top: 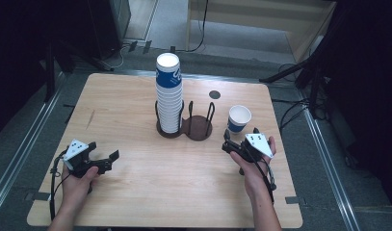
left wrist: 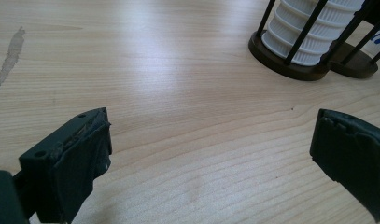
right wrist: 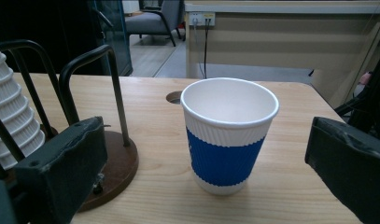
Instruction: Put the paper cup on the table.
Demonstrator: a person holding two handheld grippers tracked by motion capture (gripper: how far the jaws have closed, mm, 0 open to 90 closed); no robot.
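Right gripper (top: 230, 140) sits just short of the single paper cup (top: 239, 118), jaws spread wide and lined up either side of it; nothing held. In the right gripper view the cup (right wrist: 228, 135) stands upright on the table (right wrist: 290, 186), white with a blue band, mouth up, centred between the two black jaws but apart from both. It stands just right of the dark two-slot holder (top: 199, 127): the left slot carries the tall cup stack (top: 169, 94), the right slot looks empty. Left gripper (top: 109, 160) is parked low over bare wood at the front-left, well apart from the cups, jaws wide with nothing between them; its own view looks across the wood toward the holder base (left wrist: 290, 67) and the bottom of the stack. Read: this is the approach-to-grasp step on the loose cup, grasp not yet made. Next move likely needs a short push forward so the jaws straddle the ribbed wall, then a gentle close; too much squeeze would probably crush the paper, and an off-centre push could tip it or nudge it into the holder.
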